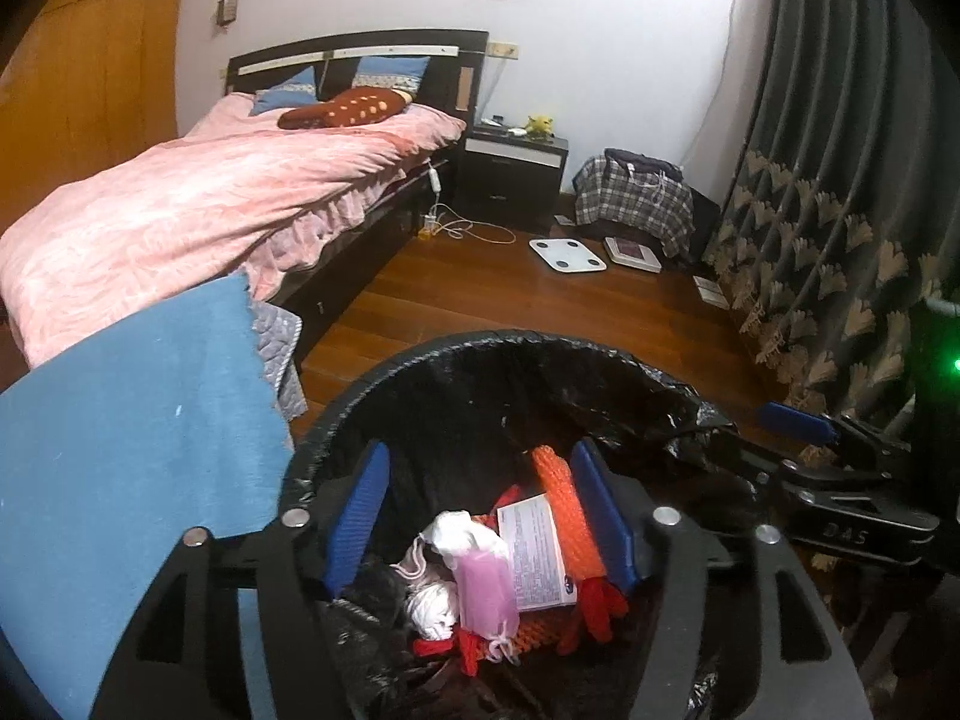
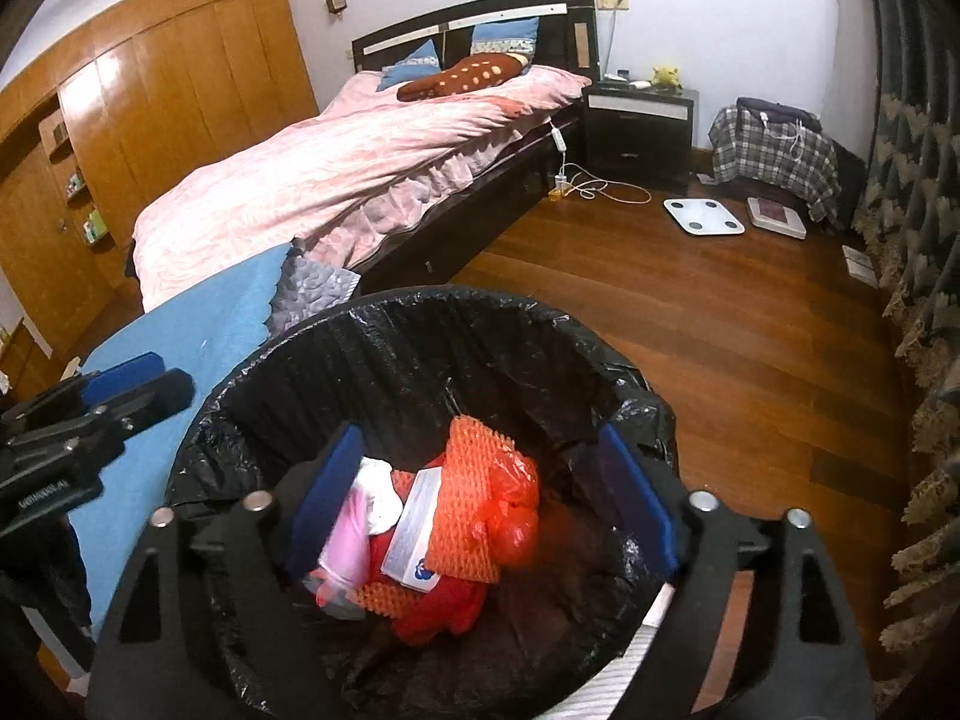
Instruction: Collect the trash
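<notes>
A black-lined trash bin (image 1: 456,354) (image 2: 420,312) stands on the wooden floor by the bed. Inside lie orange foam netting (image 1: 564,510) (image 2: 474,480), a white printed box (image 1: 534,546) (image 2: 414,534), a pink mask (image 1: 483,588) (image 2: 345,546), white tissue (image 1: 453,531) (image 2: 378,492) and red plastic (image 2: 510,516). My left gripper (image 1: 483,516) hangs open over the bin mouth, holding nothing. My right gripper (image 2: 480,498) is open over the same bin, also holding nothing. Each gripper shows at the edge of the other's view.
A bed with a pink quilt (image 2: 336,168) and a blue blanket (image 1: 138,414) lies left of the bin. A nightstand (image 2: 639,126), white scales (image 2: 703,216), a plaid bag (image 2: 774,150) and cables (image 2: 594,186) sit at the far wall. Dark curtains (image 1: 828,228) hang right.
</notes>
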The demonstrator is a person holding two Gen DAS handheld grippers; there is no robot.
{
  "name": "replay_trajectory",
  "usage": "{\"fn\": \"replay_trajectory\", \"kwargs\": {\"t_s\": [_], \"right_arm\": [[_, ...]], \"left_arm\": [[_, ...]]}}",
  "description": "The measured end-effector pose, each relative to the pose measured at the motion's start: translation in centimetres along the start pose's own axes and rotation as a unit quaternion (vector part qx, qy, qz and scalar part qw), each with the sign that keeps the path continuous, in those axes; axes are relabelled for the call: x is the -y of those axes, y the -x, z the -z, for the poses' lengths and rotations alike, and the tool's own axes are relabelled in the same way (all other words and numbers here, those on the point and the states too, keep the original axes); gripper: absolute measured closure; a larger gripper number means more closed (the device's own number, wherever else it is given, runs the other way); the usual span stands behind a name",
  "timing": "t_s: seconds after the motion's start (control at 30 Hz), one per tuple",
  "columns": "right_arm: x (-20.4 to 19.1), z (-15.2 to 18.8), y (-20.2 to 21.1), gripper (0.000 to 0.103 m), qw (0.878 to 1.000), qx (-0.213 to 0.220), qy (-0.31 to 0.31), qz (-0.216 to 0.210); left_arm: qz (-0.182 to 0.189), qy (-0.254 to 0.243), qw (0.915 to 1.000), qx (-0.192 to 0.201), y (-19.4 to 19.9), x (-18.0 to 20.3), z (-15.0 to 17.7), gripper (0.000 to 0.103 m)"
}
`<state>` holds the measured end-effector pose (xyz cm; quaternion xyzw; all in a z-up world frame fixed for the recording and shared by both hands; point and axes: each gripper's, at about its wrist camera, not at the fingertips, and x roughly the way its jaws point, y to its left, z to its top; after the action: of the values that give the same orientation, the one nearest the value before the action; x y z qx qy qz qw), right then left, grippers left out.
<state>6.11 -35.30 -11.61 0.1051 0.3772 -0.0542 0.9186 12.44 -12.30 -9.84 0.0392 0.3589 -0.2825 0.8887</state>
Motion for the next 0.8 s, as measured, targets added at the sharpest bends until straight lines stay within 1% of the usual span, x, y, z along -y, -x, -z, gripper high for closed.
{"fn": "replay_trajectory", "kwargs": {"t_s": [0.03,0.1,0.17,0.23,0.37,0.43,0.63,0.8], "right_arm": [[0.1,0.0,0.3,0.012,1.0,0.001,-0.005,-0.001],[0.0,0.0,0.7,0.011,1.0,0.0,-0.008,-0.004],[-0.2,-0.2,1.2,0.009,1.0,0.001,-0.007,-0.005],[-0.6,-0.3,1.7,0.008,1.0,0.003,-0.005,-0.012],[-2.1,-0.6,3.1,0.006,1.0,0.007,0.01,-0.022],[-2.8,-0.8,3.6,0.005,1.0,0.009,0.018,-0.023],[-5.0,-1.2,5.7,0.005,0.999,0.02,0.044,-0.026],[-6.8,-1.3,7.3,0.005,0.997,0.026,0.064,-0.03]], "left_arm": [[-0.005,0.004,1.0,0.003,0.4,-0.4,0.0,0.032],[-0.013,0.008,0.9999,0.007,1.0,-0.8,-0.2,0.027],[-0.025,0.016,0.9995,0.01,1.8,-1.5,-0.1,0.018],[-0.032,0.025,0.999,0.017,2.7,-2.2,-0.2,0.016],[-0.043,0.038,0.9981,0.024,4.2,-3.2,-0.1,0.008],[-0.05,0.039,0.9977,0.026,5.0,-3.4,0.0,0.006],[-0.062,0.043,0.9968,0.025,6.8,-3.6,0.9,0.006],[-0.076,0.033,0.9961,0.03,8.5,-3.1,1.6,0.006]]}}
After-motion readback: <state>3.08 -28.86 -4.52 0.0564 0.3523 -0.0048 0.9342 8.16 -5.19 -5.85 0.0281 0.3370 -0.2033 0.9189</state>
